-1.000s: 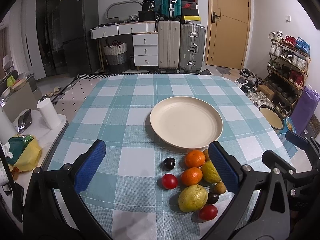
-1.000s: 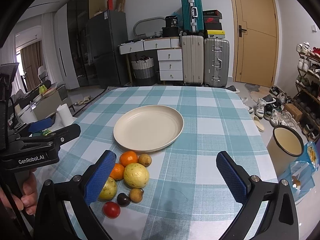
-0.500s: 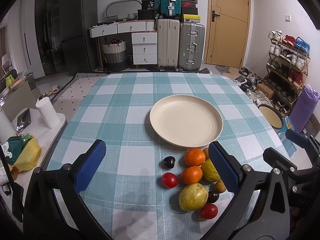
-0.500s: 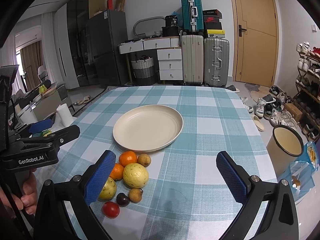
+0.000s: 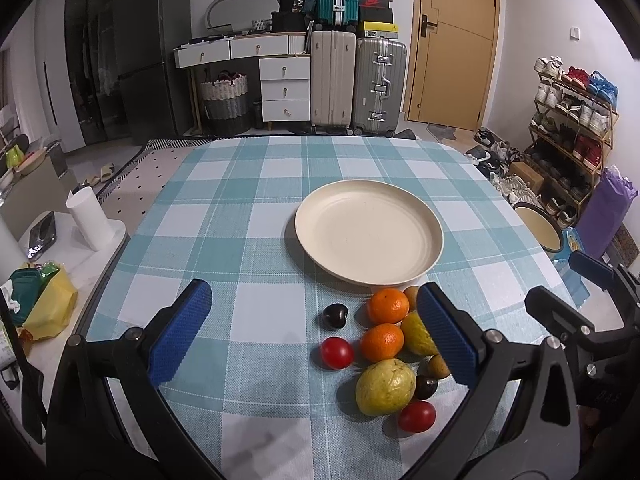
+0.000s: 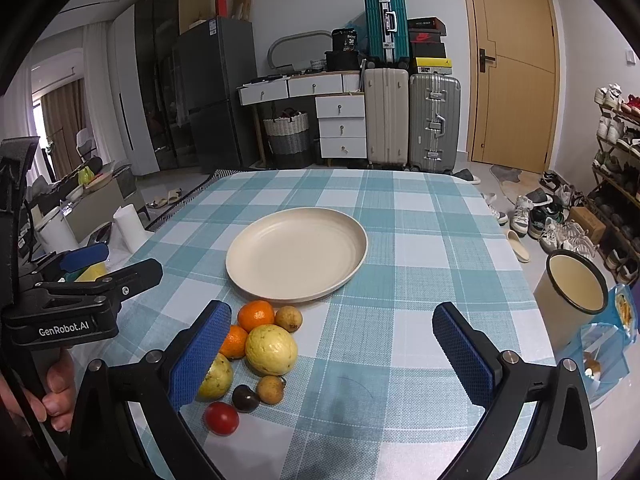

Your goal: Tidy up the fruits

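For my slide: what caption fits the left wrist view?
Open left gripper above fruit pile beside empty plate.

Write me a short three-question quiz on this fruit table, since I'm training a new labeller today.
1. True or false: the plate already holds fruit.
2. How many orange citrus fruits sit near the plate?
   A. one  B. two  C. four
3. Fill in: both the left hand-held gripper and the right hand-held gripper are ____, holding nothing.

Key: 1 false, the plate is bare. 2 B, the far orange and the near orange. 3 open.
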A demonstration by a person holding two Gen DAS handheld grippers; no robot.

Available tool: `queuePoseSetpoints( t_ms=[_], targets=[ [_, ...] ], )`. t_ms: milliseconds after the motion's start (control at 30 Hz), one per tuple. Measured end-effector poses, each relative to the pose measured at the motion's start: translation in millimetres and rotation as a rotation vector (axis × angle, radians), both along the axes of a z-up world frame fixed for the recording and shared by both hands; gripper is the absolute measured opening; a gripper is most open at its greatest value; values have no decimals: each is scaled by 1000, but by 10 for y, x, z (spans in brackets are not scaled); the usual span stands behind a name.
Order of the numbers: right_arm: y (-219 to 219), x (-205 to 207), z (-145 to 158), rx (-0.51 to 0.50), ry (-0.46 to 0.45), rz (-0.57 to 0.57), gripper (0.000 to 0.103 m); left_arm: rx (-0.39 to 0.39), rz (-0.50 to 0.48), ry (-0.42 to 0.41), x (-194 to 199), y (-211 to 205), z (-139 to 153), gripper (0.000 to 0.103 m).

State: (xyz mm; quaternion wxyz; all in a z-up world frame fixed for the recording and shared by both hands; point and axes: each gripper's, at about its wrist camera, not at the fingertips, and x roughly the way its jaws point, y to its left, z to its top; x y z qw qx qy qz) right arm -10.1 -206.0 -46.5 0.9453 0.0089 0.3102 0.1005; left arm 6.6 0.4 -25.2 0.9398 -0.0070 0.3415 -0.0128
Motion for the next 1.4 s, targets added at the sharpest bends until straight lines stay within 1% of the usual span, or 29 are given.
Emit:
queuePoseSetpoints(
  t_ms=[300, 500, 600, 700, 967, 1300, 1400],
  targets=[
    [1, -2, 0, -1, 0, 0, 103, 2, 1, 2, -5, -2, -4, 102],
    [10, -7, -37, -2, 6, 1, 103, -3, -9, 25, 20, -23, -92, 102],
    [11, -28, -77, 0, 9, -1, 103, -12, -12, 50, 31, 11, -175, 102],
    [14, -38, -100, -2, 13, -1, 103, -52, -26, 79, 44, 59, -254, 102],
    [-10, -20, -137, 5, 38, -4, 103, -110, -72, 160, 67, 99, -503, 102],
    [-17, 39, -159, 5, 61, -5, 103, -115, -109, 229, 83, -12, -734, 102],
    [-21, 56, -169, 3, 64, -6, 103, -133, -127, 253, 97, -36, -797, 100]
  ],
)
